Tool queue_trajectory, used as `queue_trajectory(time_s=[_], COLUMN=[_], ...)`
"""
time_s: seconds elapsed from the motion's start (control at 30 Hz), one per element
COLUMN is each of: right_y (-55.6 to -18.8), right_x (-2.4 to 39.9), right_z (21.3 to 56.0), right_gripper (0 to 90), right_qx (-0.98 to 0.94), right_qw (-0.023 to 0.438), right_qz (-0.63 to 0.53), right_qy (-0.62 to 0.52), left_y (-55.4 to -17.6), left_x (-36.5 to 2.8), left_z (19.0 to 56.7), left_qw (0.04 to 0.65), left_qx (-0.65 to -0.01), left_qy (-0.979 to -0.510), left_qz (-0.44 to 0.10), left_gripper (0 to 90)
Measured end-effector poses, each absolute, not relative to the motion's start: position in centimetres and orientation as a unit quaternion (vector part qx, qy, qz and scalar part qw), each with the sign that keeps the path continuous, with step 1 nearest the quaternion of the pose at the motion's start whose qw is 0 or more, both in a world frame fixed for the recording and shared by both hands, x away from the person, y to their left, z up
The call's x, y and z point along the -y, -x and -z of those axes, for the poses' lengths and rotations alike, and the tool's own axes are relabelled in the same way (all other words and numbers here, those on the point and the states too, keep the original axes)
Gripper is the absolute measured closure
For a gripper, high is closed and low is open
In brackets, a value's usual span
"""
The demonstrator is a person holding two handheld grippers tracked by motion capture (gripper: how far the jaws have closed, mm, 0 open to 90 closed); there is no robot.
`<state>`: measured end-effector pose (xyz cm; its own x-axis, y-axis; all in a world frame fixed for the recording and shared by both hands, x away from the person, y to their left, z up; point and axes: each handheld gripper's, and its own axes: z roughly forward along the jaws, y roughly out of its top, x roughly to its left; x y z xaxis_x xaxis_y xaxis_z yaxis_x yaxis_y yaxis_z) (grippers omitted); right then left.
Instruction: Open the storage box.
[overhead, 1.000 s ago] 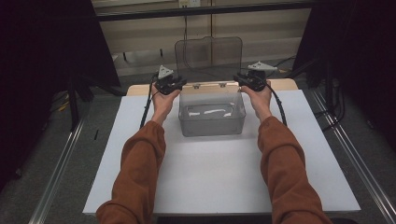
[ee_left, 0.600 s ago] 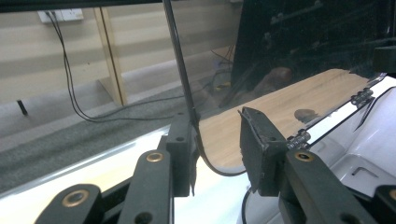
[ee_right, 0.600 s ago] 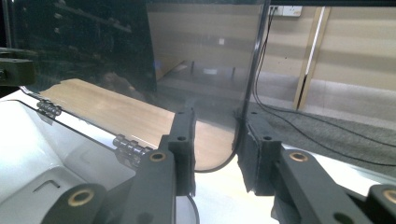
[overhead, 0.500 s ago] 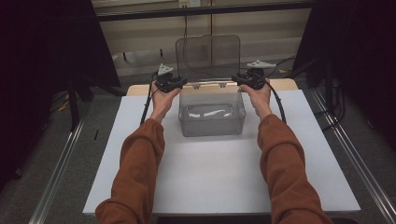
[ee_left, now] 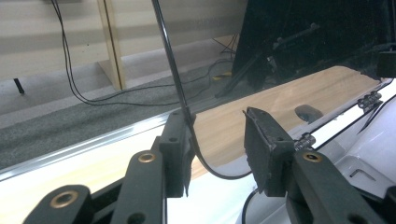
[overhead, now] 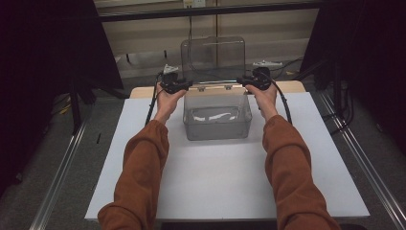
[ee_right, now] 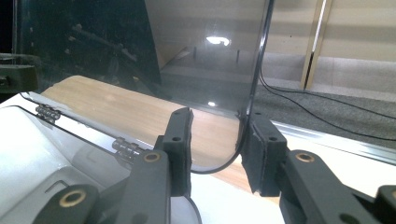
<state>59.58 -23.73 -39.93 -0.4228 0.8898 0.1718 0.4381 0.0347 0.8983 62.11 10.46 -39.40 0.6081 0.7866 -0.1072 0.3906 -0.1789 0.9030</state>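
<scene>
Letting go of the raised lid

The clear box (overhead: 218, 115) sat at the table's (overhead: 143, 191) twelve o'clock, its lid (overhead: 213, 58) upright. Left gripper (ee_left: 217, 151) and right gripper (ee_right: 215, 150) had just been opening, lid edge loosely between released jaws; earlier they were clenched. Next, probably back away sideways.

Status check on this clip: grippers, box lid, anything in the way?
Left gripper and right gripper jaws just opening, lid edge between them. Lid upright on clear box. Nothing in the way.
</scene>
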Motion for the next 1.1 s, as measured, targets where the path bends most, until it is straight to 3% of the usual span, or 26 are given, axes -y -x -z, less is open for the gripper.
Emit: queue_trajectory(time_s=[1.1], right_y=[-60.34], right_x=[23.98], right_z=[40.34], right_gripper=[59.7], right_qx=[-0.662], right_qw=[0.164], right_qz=[-0.492], right_qy=[-0.541], left_y=[-62.83], left_x=[-10.54], left_z=[39.88], left_qw=[0.486], left_qx=[-0.438], left_qy=[-0.740], left_qz=[-0.158], left_gripper=[52.0])
